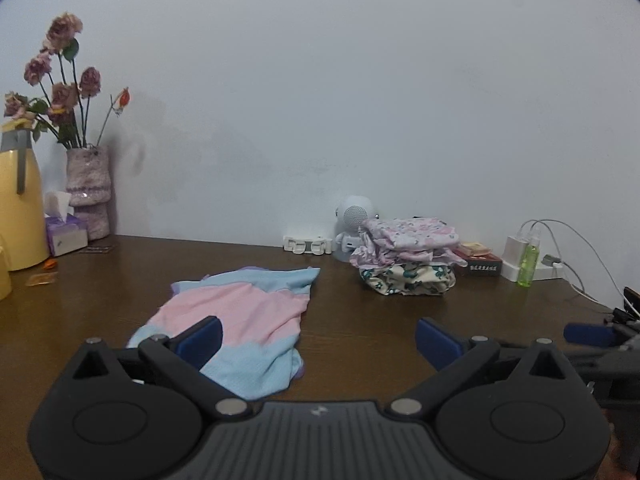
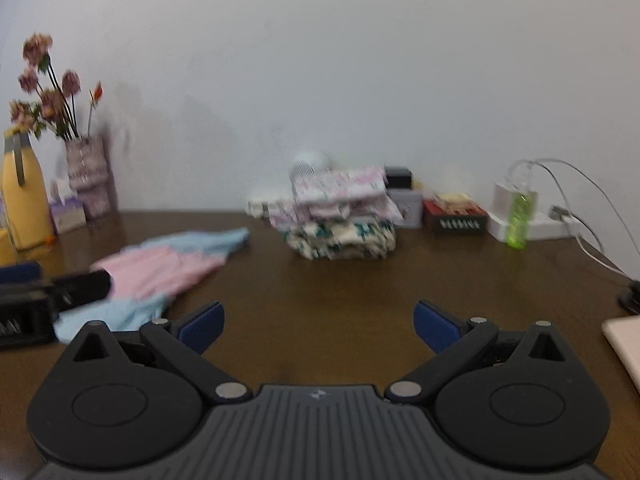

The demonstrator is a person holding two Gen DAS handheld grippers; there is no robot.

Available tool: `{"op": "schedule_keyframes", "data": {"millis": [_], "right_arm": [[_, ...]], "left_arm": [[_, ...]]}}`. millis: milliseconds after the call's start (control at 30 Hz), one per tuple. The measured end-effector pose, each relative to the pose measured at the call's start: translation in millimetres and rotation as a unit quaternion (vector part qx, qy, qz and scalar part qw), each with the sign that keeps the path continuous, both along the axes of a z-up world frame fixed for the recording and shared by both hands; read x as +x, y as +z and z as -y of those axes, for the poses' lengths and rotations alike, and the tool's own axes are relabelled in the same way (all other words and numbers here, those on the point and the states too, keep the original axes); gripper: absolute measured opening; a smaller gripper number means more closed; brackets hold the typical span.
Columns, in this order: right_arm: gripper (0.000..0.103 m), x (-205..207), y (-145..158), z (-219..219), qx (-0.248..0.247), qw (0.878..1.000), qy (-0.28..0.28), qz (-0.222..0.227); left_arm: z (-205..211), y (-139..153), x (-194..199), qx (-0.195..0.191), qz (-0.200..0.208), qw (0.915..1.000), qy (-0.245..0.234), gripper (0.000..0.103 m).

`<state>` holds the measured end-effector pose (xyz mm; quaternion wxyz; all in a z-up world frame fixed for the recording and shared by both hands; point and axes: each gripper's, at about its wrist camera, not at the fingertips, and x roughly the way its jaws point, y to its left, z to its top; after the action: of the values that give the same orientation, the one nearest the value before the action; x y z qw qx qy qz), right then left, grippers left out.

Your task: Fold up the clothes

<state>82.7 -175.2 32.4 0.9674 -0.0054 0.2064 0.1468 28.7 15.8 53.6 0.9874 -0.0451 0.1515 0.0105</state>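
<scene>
Garment in pink and blue lies flat on the table, lower left of frame, long axis running away; left gripper is nearer than right gripper, both jaws spread, empty.

Even, soft indoor light, slightly dim, cool cast. Left wrist view sharp; right wrist view motion-blurred throughout, folded pile smeared. Faint shadow on the wall right of the flowers. Mild sheen on the worktop. Fisheye bending, dark corners at top.
</scene>
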Motion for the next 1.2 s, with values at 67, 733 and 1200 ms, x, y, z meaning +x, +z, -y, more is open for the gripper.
{"op": "schedule_keyframes", "data": {"millis": [67,733,1200], "right_arm": [[0.103,-15.3,-1.0,1.6,0.002,1.000,0.000,-0.007],[0.103,-55.3,-9.9,9.0,0.012,1.000,0.006,-0.025],[0.103,-65.2,-13.8,0.5,-0.020,1.000,0.003,-0.003]], "left_arm": [[-1.3,2.9,-14.2,-0.007,0.005,0.9999,-0.008,0.103],[-7.2,-18.9,-51.1,-0.034,-0.004,0.9994,-0.007,0.103],[-3.7,-31.3,-61.5,-0.006,-0.014,0.9999,0.007,0.103]]}}
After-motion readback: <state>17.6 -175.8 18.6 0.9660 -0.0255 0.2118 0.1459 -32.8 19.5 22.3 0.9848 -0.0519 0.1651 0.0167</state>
